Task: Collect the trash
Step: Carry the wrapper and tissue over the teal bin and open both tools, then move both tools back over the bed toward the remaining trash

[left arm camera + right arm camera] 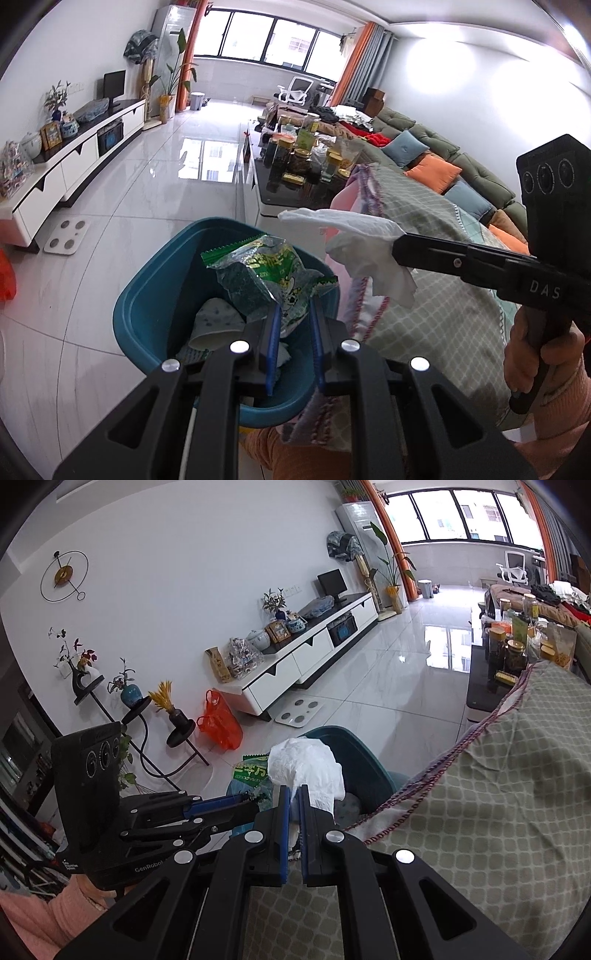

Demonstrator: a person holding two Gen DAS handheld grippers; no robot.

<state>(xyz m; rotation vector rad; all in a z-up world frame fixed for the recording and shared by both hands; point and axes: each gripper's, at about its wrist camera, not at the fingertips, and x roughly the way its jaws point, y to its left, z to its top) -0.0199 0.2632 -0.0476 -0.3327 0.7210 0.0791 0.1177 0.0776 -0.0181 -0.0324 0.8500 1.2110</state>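
A teal waste bin (147, 302) stands on the floor by the sofa, with a paper cup (214, 325) and other scraps inside. My left gripper (294, 302) is shut on a green and silver snack wrapper (258, 273), held over the bin's opening. My right gripper (293, 792) is shut on a crumpled white tissue (306, 764), just right of the bin and above its rim (354, 746). In the left wrist view the right gripper (397, 247) comes in from the right with the white tissue (354, 236). The left gripper (264, 799) and the snack wrapper (251, 771) show in the right wrist view.
A sofa arm draped in a green checked cover (424, 258) lies right of the bin. Behind it a dark coffee table (295, 184) carries several jars. A white bathroom scale (68, 236) and an orange plastic bag (219, 720) are on the tiled floor near the TV cabinet (306, 653).
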